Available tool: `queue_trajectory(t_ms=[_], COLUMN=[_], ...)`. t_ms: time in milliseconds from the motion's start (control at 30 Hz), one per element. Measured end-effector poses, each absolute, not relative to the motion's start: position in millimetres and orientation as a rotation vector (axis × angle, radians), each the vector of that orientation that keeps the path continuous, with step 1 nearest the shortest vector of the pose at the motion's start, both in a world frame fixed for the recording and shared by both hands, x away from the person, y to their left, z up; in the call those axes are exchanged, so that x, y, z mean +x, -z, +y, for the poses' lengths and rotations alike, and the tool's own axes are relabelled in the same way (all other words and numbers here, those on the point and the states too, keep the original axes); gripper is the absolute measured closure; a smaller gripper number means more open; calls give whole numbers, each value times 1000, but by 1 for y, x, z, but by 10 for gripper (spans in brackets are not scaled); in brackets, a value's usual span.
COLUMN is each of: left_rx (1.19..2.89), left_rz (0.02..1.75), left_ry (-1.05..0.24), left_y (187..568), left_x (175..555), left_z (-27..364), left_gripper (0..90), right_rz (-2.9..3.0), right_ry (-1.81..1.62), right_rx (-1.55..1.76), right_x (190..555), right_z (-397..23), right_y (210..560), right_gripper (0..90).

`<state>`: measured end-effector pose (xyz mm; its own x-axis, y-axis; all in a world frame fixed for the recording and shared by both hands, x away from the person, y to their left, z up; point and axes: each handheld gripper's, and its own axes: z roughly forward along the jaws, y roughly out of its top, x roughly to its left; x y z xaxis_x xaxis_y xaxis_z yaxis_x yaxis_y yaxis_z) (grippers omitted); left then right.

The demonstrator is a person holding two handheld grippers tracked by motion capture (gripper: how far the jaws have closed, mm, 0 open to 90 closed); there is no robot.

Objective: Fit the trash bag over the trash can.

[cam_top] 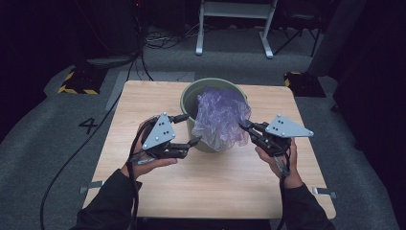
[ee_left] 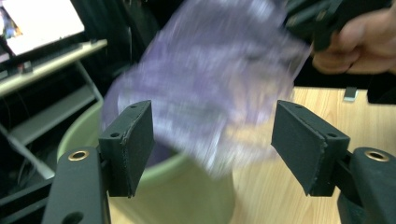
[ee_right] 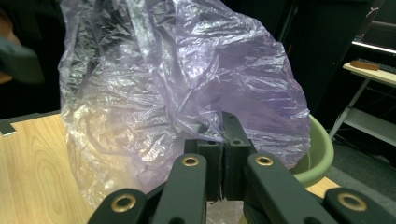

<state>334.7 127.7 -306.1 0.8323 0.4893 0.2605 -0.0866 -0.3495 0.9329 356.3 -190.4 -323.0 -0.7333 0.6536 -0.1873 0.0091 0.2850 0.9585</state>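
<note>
A pale green bin point(cam_top: 191, 98) stands at the far middle of the wooden table point(cam_top: 206, 187). A crumpled purple plastic bag point(cam_top: 220, 117) billows out of it and hangs over its near rim. My right gripper point(cam_top: 243, 127) is shut on the bag's right edge; in the right gripper view its jaws point(ee_right: 223, 140) pinch the film of the bag point(ee_right: 177, 79), with the bin point(ee_right: 320, 154) behind. My left gripper point(cam_top: 192, 128) is open beside the bin's left front. In the left gripper view its jaws point(ee_left: 212, 144) stand wide apart, the blurred bag point(ee_left: 210, 79) ahead of them, above the bin point(ee_left: 79, 133).
The person's other hand point(ee_left: 359, 46) with the right gripper sits beyond the bag. Cables trail from both grippers toward the near table edge. On the grey floor behind stand a white-legged frame point(cam_top: 234, 28) and yellow-black striped blocks point(cam_top: 76, 84).
</note>
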Motion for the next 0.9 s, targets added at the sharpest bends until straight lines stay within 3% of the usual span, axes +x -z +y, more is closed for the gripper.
queue_trajectory(t_ms=[133,433,467,533,633,700,900], left_rx=[1890,1849,1869,1883,1910,1906,1856], left_rz=[276,461,474,516,541,571,668], left_ry=[-537,-606,-620,-655,-707,-742,-778], left_y=[297,298,299,301,304,305,304], left_x=[335,354,356,362,369,373,381], left_z=[107,81,79,76,74,77,100], left_gripper=[256,174,198,370,552,624,661], right_rz=[1998,2035,2039,2046,2049,2044,2012], right_ry=[-1488,-1480,-1481,-1485,-1492,-1494,-1502], right_rx=[570,492,482,462,441,437,472], right_x=[353,344,343,340,337,335,333], right_z=[-186,-177,-176,-177,-177,-179,-192], right_y=[321,321,321,321,322,322,321], right_gripper=[891,893,895,897,899,900,900])
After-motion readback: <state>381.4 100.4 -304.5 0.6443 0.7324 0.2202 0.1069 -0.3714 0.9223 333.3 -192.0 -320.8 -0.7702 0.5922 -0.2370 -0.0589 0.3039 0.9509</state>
